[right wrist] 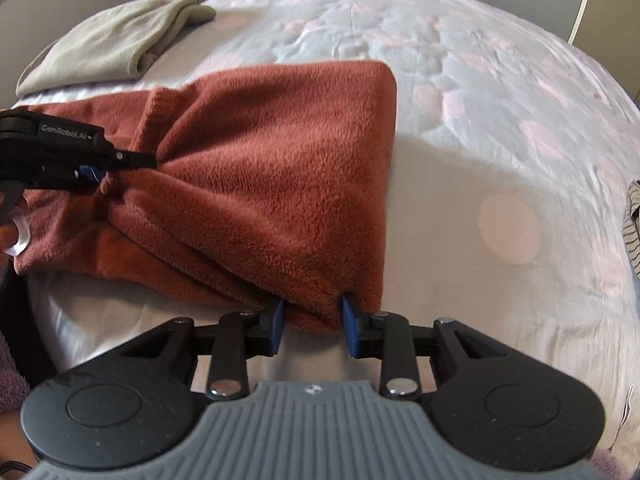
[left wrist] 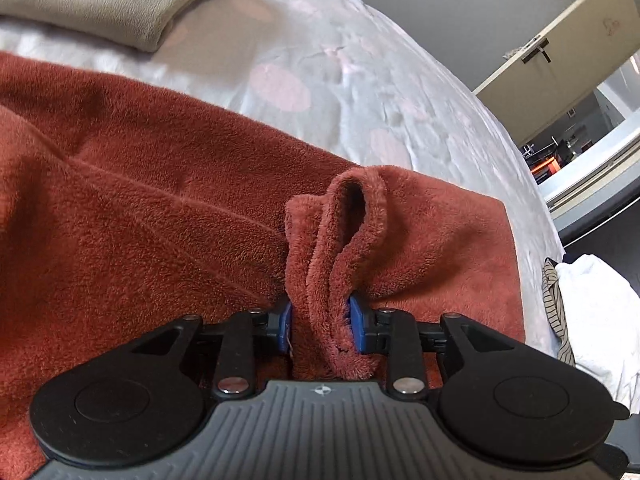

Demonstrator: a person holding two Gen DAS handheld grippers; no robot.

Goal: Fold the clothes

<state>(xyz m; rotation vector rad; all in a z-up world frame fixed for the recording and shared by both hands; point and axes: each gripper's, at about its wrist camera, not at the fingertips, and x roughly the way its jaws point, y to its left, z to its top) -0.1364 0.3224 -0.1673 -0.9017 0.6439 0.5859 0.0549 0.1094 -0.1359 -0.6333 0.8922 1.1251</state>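
A rust-red fleece garment [left wrist: 140, 184] lies folded on the bed. In the left wrist view my left gripper [left wrist: 320, 326] is shut on a bunched fold of the fleece, which stands up in a loop between the blue pads [left wrist: 357, 322]. In the right wrist view the same garment [right wrist: 272, 168] spreads ahead, and my right gripper [right wrist: 313, 322] is shut on its near corner, blue pads pressing the thick edge. My left gripper [right wrist: 94, 174] shows at the left of that view, pinching the garment's left side.
The bed has a pale grey cover with pink dots [right wrist: 500, 120]. A folded beige garment [right wrist: 108, 48] lies at the far left, also in the left wrist view [left wrist: 100, 0]. Striped and white clothes [left wrist: 588, 312] sit at the right edge. A door [left wrist: 560, 52] stands beyond the bed.
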